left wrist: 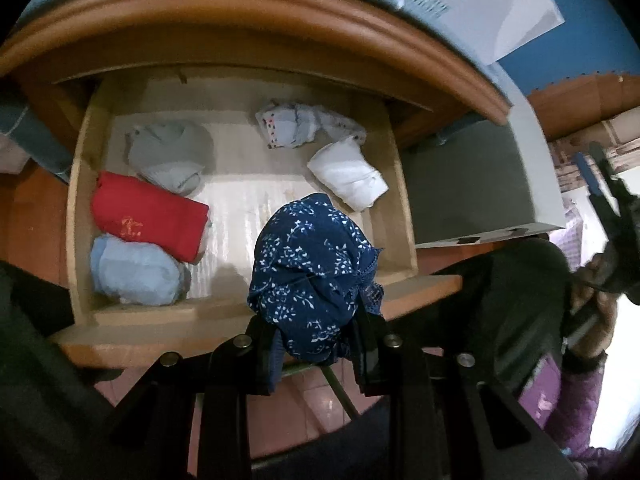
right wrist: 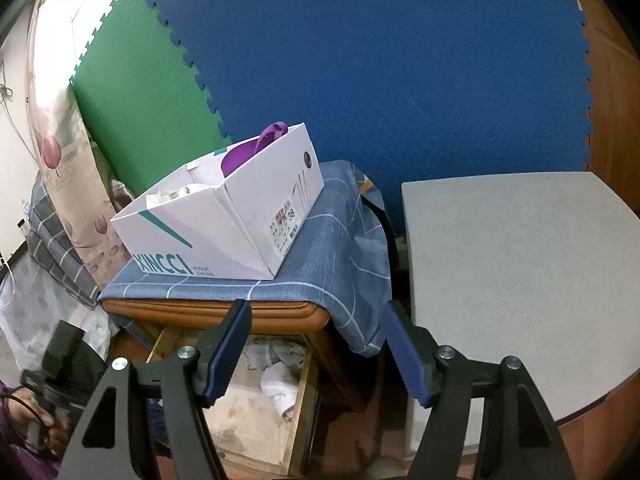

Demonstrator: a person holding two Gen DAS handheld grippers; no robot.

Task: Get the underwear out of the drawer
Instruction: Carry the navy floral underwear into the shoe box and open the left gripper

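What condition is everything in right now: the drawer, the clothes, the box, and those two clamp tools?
Drawer: pulled open.
Blue patterned underwear: bunched, held above the drawer.
Left gripper: shut on the blue patterned underwear.
Right gripper: open, holding nothing.
Red garment: folded, in the drawer.
White garment: rolled, in the drawer.
Shoebox: lid off, on the cloth-covered cabinet.
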